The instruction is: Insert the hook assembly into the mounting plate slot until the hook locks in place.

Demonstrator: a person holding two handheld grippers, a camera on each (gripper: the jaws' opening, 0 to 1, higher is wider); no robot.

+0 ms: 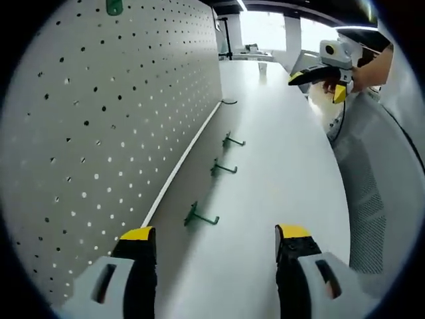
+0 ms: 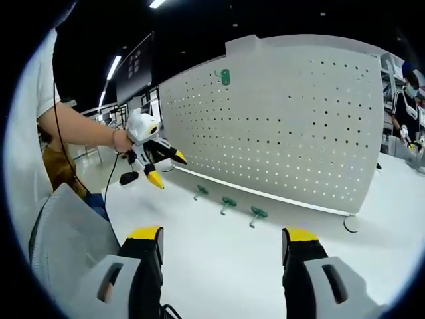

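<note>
Three small green hooks (image 1: 201, 216) are lying in a row on the white table (image 1: 279, 166), just beside the foot of the upright pegboard (image 1: 99, 119), at the middle of the frame. Both the left gripper (image 1: 216, 242) and the right gripper (image 2: 222, 242) are hanging spread wide, holding nothing, well short of the hooks. Open tabletop is stretching toward the right of the row.

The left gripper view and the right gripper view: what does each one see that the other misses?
Left gripper view alone: the open right gripper held up far off in a hand.

Right gripper view alone: the open left gripper held up, and a seated person at far right.

Both share: the white perforated pegboard panel, three green metal hooks lying on the white table, and one green hook mounted high.
</note>
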